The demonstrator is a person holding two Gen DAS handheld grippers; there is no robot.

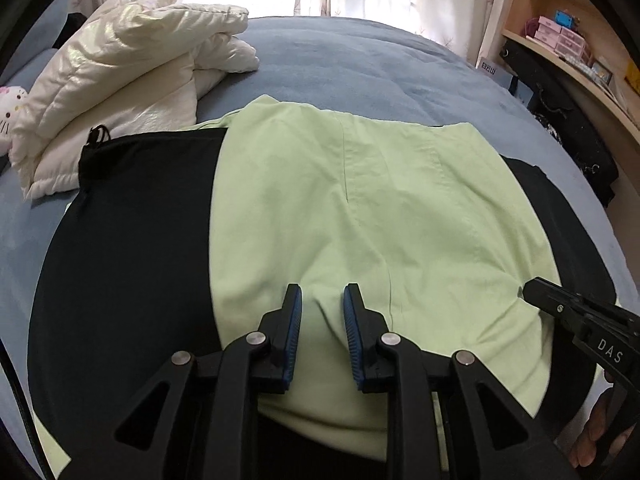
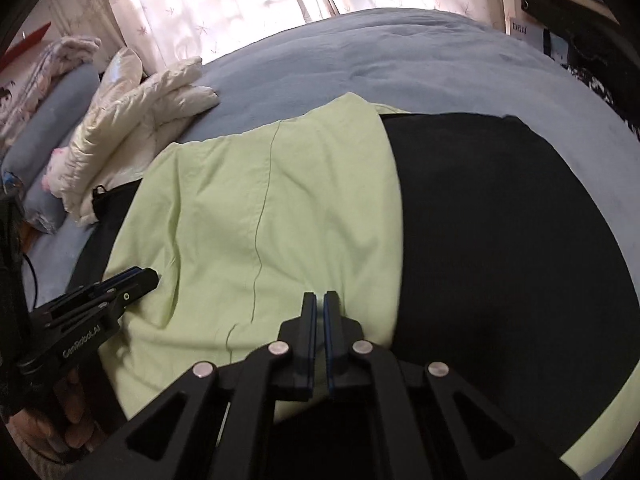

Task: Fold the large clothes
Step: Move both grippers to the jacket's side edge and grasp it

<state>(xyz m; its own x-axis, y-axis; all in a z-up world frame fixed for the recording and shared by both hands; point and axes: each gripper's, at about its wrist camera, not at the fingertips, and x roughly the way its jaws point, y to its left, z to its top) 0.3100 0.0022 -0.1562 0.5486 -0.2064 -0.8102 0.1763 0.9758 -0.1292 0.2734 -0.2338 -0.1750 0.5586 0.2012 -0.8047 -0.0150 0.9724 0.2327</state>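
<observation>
A light green garment (image 1: 320, 200) lies folded on top of a black garment (image 1: 132, 240), both spread on the blue bed. My left gripper (image 1: 322, 290) stands low over the green cloth's near part, its blue pads apart, green fabric showing in the gap and not pressed. In the right wrist view the green garment (image 2: 248, 200) fills the middle and the black one (image 2: 500, 240) the right. My right gripper (image 2: 320, 296) is shut, tips on the green cloth near its right edge. I cannot tell whether cloth is pinched between them. Each gripper shows in the other's view: right gripper (image 1: 526, 290), left gripper (image 2: 154, 274).
A white puffy jacket (image 1: 120, 72) lies bunched at the back left beside a plush toy (image 1: 8, 112). The blue bed cover (image 1: 360, 52) stretches behind, up to the curtains. A wooden shelf (image 1: 560, 40) with small boxes stands right. A hand (image 2: 60, 420) holds the left gripper.
</observation>
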